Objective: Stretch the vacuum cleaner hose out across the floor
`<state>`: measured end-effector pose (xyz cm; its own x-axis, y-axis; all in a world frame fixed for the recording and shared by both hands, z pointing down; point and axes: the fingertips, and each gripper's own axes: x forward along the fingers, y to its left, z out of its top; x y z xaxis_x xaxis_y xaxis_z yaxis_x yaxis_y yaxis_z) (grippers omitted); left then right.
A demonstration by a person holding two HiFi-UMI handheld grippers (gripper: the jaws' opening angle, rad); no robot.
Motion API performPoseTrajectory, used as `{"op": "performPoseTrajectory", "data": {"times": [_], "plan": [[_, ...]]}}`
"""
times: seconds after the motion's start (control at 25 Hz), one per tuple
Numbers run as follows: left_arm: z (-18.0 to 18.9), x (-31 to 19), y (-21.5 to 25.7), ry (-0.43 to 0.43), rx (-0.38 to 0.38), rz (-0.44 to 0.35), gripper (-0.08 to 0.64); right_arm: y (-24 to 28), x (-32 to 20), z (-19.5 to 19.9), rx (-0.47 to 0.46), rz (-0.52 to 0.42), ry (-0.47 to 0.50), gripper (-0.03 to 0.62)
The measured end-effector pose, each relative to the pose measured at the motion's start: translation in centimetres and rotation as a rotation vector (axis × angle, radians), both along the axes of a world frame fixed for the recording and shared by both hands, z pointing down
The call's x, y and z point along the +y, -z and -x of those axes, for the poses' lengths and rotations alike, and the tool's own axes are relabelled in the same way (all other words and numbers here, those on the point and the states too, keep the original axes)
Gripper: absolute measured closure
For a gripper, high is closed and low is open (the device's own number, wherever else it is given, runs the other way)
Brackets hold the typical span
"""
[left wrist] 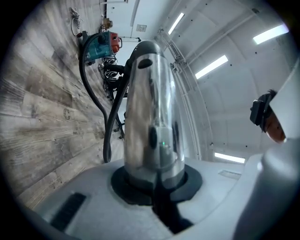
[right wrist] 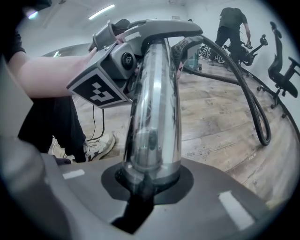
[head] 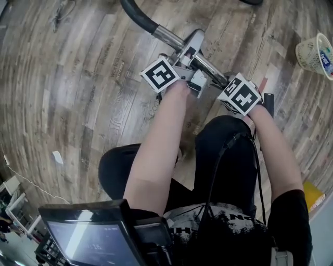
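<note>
The vacuum's chrome wand (head: 171, 39) crosses the head view in front of my knees, and the black ribbed hose (head: 136, 15) continues from its far end. My left gripper (head: 179, 72) is shut on the wand near its grey handle. My right gripper (head: 237, 93) is shut on the wand's near end. In the left gripper view the wand (left wrist: 150, 117) sits clamped between the jaws, and the hose (left wrist: 91, 89) snakes over the wooden floor to the teal and red vacuum cleaner (left wrist: 101, 44). In the right gripper view the wand (right wrist: 154, 108) is clamped too, and the hose (right wrist: 248, 98) loops off to the right.
A mesh wastebasket (head: 315, 52) stands at the right. A screen device (head: 88, 239) hangs at my chest. A white scrap (head: 57, 157) lies on the floor to the left. A person (right wrist: 232, 23) and office chairs (right wrist: 281, 70) are at the far end of the room.
</note>
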<state>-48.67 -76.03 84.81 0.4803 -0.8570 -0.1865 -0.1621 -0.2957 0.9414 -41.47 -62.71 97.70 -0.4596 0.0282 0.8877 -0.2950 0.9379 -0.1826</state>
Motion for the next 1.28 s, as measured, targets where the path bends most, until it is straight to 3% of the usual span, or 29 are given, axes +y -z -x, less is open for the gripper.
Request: {"op": "performPoseTrajectory", "data": {"times": [0.2, 0.4, 0.68, 0.8, 0.96, 1.12, 1.28], "plan": [[0.7, 0.2, 7.1, -0.038, -0.019, 0.001, 0.522, 7.4, 0.8, 1.1, -0.004, 0.020, -0.026, 0.532], [1.2, 2.3, 15.3, -0.016, 0.074, 0.039, 0.522, 16.6, 3.3, 0.8, 0.037, 0.074, -0.008, 0.532], [-0.7, 4.1, 31.2, -0.036, 0.000, -0.057, 0.518, 31.0, 6.3, -0.3, -0.012, 0.141, 0.018, 0.528], [-0.4, 5.1, 38.0, -0.049, -0.030, -0.059, 0.515, 37.7, 7.8, 0.3, -0.046, 0.180, 0.040, 0.526], [-0.7, 6.9, 46.9, -0.135, -0.056, -0.082, 0.503, 46.5, 9.4, 0.8, -0.069, 0.208, 0.057, 0.525], [-0.5, 6.9, 54.0, -0.212, -0.081, -0.158, 0.499, 52.5, 8.6, 1.9, -0.082, 0.167, 0.053, 0.523], [-0.5, 7.9, 58.0, -0.215, -0.121, -0.181, 0.500, 55.5, 8.5, 1.8, -0.018, 0.055, 0.017, 0.518]]}}
